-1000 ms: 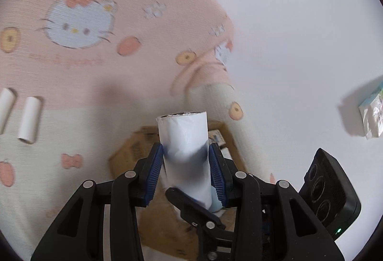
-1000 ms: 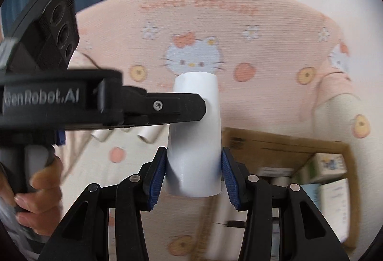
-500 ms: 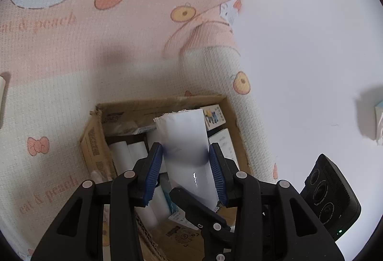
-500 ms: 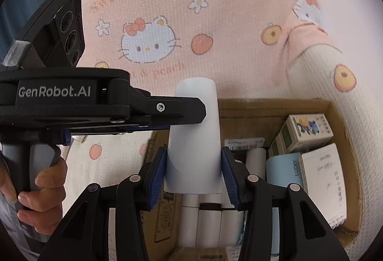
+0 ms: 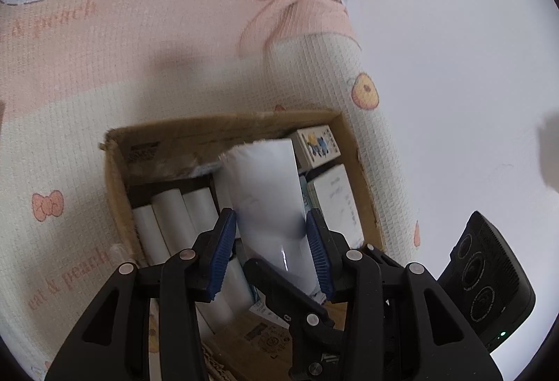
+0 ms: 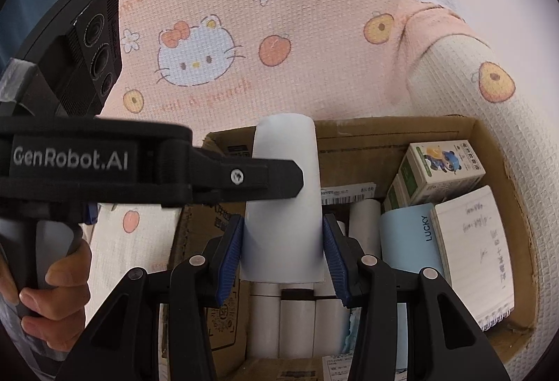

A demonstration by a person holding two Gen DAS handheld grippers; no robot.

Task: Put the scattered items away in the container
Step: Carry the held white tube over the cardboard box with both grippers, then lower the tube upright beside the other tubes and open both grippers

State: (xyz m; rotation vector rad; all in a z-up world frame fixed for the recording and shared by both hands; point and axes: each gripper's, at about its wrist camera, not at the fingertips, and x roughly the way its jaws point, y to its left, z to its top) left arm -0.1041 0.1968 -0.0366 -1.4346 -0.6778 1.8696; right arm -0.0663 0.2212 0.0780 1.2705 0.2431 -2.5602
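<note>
My left gripper [image 5: 270, 251] is shut on a white paper tube [image 5: 269, 192] and holds it over the open cardboard box [image 5: 115, 171]. My right gripper [image 6: 283, 251] is shut on another white tube [image 6: 284, 199], also above the box [image 6: 401, 133]. Several white tubes [image 5: 167, 224] lie in the box's left part, and also show in the right wrist view [image 6: 297, 328]. A small printed carton [image 6: 443, 168], a blue "LUCKY" booklet [image 6: 405, 241] and a notebook [image 6: 475, 248] lie in its right part. The left gripper's body [image 6: 146, 164] crosses in front of the right tube.
The box sits on a pink and cream Hello Kitty blanket [image 6: 279, 42]. White surface [image 5: 454, 66] lies to the right of the blanket. The right gripper's black camera block [image 5: 485, 283] shows at lower right. A hand [image 6: 59, 293] holds the left gripper's handle.
Both grippers have moved forward and down with their tubes, from above the blanket to over the open box. The box now fills the lower part of both views.
</note>
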